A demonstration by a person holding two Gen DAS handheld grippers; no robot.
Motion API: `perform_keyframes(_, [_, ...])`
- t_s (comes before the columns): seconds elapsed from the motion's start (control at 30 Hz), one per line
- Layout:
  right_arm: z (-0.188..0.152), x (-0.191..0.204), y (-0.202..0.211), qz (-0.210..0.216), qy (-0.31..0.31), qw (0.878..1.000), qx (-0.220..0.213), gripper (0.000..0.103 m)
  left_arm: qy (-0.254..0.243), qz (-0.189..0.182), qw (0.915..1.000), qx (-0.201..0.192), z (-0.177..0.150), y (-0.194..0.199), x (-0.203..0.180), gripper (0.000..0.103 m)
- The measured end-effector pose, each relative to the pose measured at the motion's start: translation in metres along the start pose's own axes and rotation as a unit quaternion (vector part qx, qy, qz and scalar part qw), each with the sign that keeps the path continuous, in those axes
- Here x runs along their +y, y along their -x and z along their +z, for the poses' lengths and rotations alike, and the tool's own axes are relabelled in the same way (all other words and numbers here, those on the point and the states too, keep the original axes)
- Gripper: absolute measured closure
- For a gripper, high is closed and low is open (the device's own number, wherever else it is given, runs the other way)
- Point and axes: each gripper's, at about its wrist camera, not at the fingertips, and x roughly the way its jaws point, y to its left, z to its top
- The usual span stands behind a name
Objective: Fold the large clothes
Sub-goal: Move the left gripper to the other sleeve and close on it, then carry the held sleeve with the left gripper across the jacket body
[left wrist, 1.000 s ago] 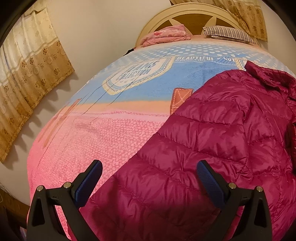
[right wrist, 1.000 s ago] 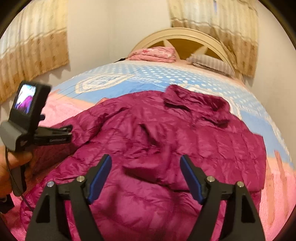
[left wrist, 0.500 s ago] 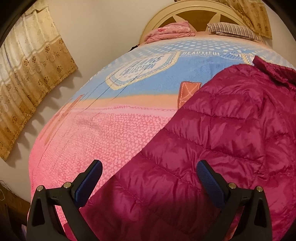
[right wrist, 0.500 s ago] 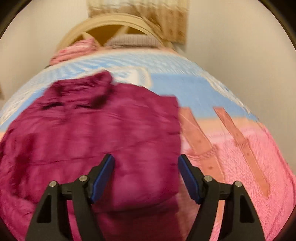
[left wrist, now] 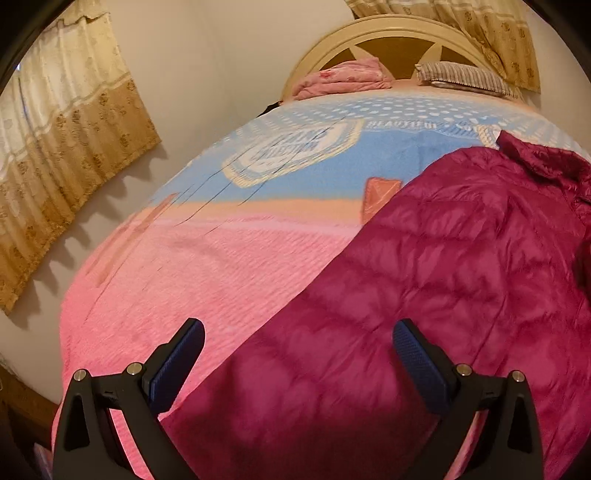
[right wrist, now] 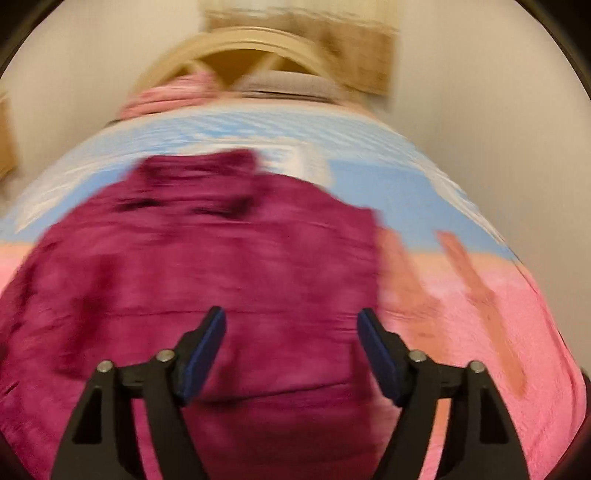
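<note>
A magenta quilted puffer jacket (left wrist: 443, 280) lies spread on the bed, its collar toward the headboard. In the left wrist view it fills the right half. My left gripper (left wrist: 297, 332) is open and empty, hovering above the jacket's left lower edge. In the blurred right wrist view the jacket (right wrist: 207, 266) fills the left and middle. My right gripper (right wrist: 291, 325) is open and empty above the jacket's lower right part, near its right edge.
The bed has a pink and blue blanket (left wrist: 207, 258). A cream arched headboard (left wrist: 391, 33), a folded pink cloth (left wrist: 343, 75) and a striped pillow (left wrist: 461, 75) are at the far end. Curtains (left wrist: 62, 155) hang on the left wall. A bare wall (right wrist: 498, 129) stands right of the bed.
The right gripper has swung to the right, from over the jacket's middle to near its right edge; its view is blurred. The left gripper has shifted only slightly. Both stay open.
</note>
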Motion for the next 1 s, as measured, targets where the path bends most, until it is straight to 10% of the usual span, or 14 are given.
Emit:
perform_keyframes(0.3, [-0.026,0.1,-0.045,0.062,0.09,0.993,0.036,0.025,0.061,0.044,0.9962,0.044,-0.039,0.001,0.072,0.001])
perform_keyframes(0.7, [-0.036,0.098,-0.047,0.048,0.091,0.994,0.036,0.019,0.096,-0.029,0.9924,0.07,-0.061,-0.004,0.071,0.001])
perform_keyframes(0.87, [-0.036,0.093,-0.048,0.049,0.081,0.995,0.037,0.015,0.083,-0.065,0.9928,0.056,-0.06,0.003,0.059,0.067])
perform_keyframes(1.0, [-0.035,0.091,-0.044,0.054,0.078,0.995,0.038,0.014,0.041,-0.044,0.9975,0.037,-0.049,0.017,0.049,0.081])
